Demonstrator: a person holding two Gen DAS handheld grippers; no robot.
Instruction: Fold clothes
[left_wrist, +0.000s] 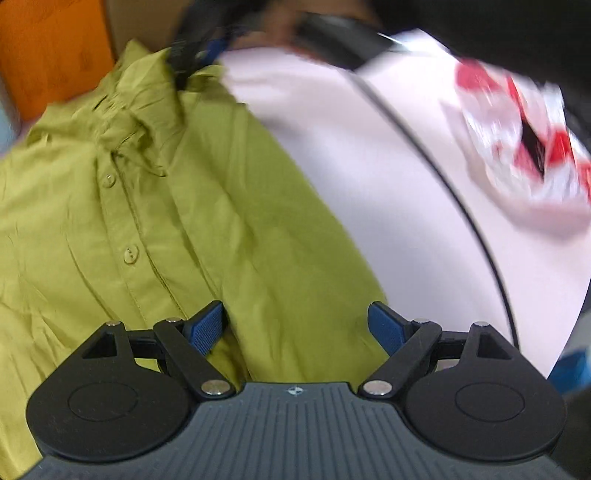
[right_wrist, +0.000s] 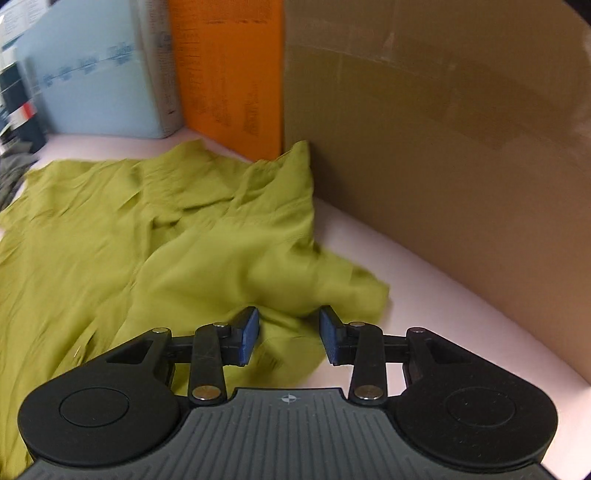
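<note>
Though blurred, left gripper (left_wrist: 295, 325) jaws wide, right gripper (right_wrist: 290, 332) narrower, unclamped, over shirt (right_wrist: 184, 240).

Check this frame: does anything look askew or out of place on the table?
The green button-up shirt lies rumpled, not flat. One corner rides up against the cardboard panel and orange box. A crumpled red-and-white wrapper sits beside it.

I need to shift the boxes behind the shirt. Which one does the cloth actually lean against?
The brown cardboard box: the green shirt climbs its near corner, beside the orange box. The pale blue box stands clear.
</note>
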